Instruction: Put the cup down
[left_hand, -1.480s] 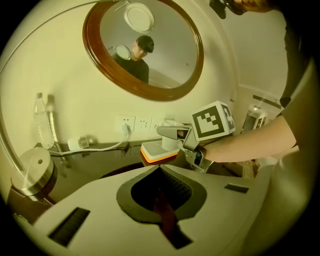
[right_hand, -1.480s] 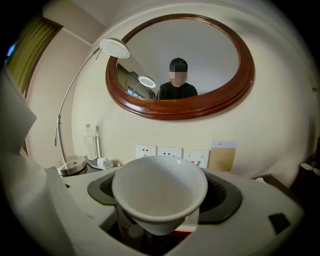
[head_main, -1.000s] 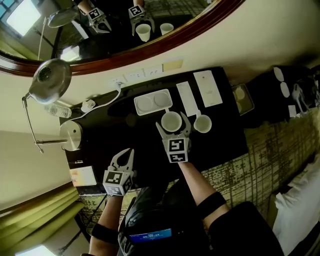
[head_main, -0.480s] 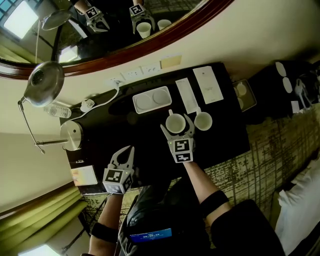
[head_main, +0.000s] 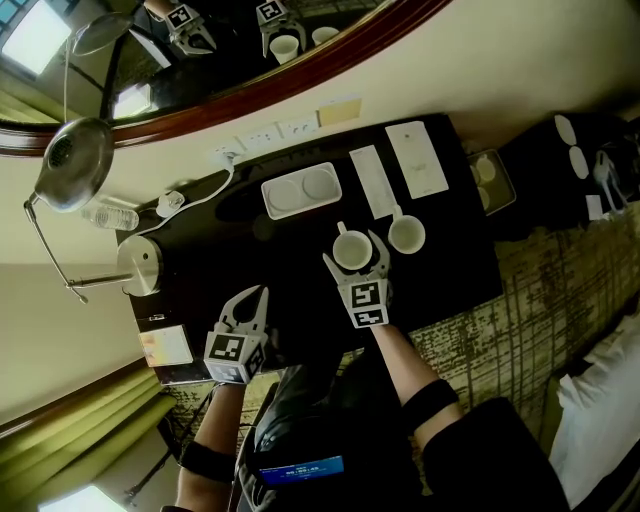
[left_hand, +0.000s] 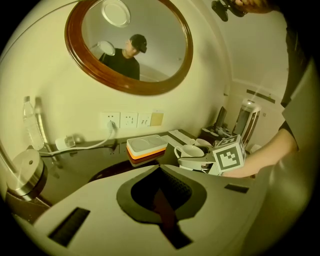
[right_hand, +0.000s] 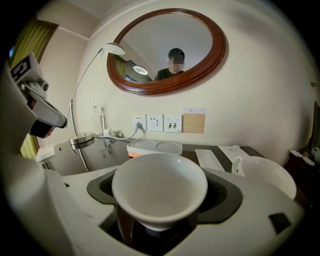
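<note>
A white cup (head_main: 350, 248) sits between the jaws of my right gripper (head_main: 353, 256), which is shut on its sides over the dark table (head_main: 250, 255). In the right gripper view the cup (right_hand: 160, 180) is upright and empty and fills the gap between the jaws. It is also visible in the left gripper view (left_hand: 192, 151). A second white cup (head_main: 406, 235) stands just to its right, apart from it. My left gripper (head_main: 249, 297) is shut and empty near the table's front left corner.
A white two-hollow tray (head_main: 301, 192) lies behind the held cup, with two white cards (head_main: 417, 160) to its right. A lamp base (head_main: 140, 265), water bottle (head_main: 110, 217) and cable crowd the left end. Wall sockets and a round mirror stand behind.
My right gripper has drawn the cup a little back from the tray, toward the table's front. The left gripper has stayed where it was.
</note>
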